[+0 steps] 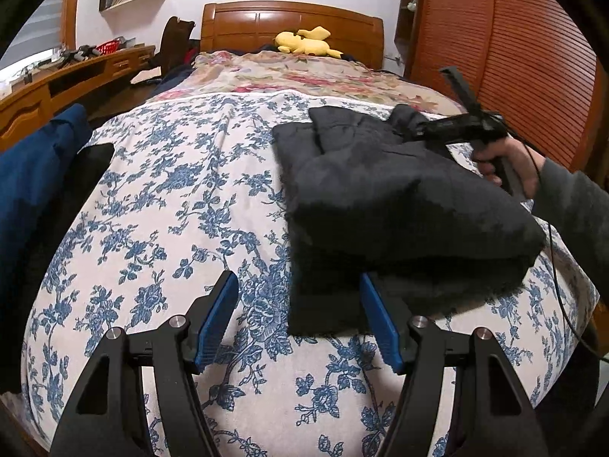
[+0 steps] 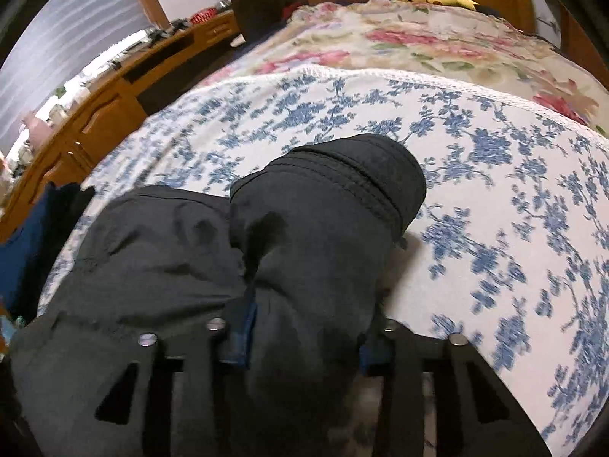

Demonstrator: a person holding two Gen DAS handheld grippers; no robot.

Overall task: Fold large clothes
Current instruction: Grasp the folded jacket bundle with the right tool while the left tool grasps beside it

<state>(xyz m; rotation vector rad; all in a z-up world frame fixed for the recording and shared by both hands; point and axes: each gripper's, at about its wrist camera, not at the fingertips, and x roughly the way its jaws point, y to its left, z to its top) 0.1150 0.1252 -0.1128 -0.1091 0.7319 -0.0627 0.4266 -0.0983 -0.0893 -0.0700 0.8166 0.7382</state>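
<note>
A dark grey padded jacket point(image 1: 380, 198) lies folded into a thick bundle on the blue-flowered bedspread point(image 1: 182, 198), right of the middle. My left gripper point(image 1: 300, 320) is open and empty, low over the bed at the bundle's near left corner; its right pad point(image 1: 380, 323) touches the fabric edge. My right gripper point(image 1: 422, 127) shows in the left wrist view at the far right end of the jacket. In the right wrist view my right gripper point(image 2: 300, 339) is shut on a fold of the jacket point(image 2: 312, 236), near the collar point(image 2: 354, 175), which covers most of both pads.
A blue and black pile of clothes point(image 1: 42, 190) lies at the bed's left edge. A pink floral quilt point(image 1: 304, 76) and a yellow plush toy point(image 1: 304, 43) lie near the wooden headboard. A wooden desk point(image 1: 68, 83) runs along the left; a slatted wardrobe point(image 1: 514, 57) stands right.
</note>
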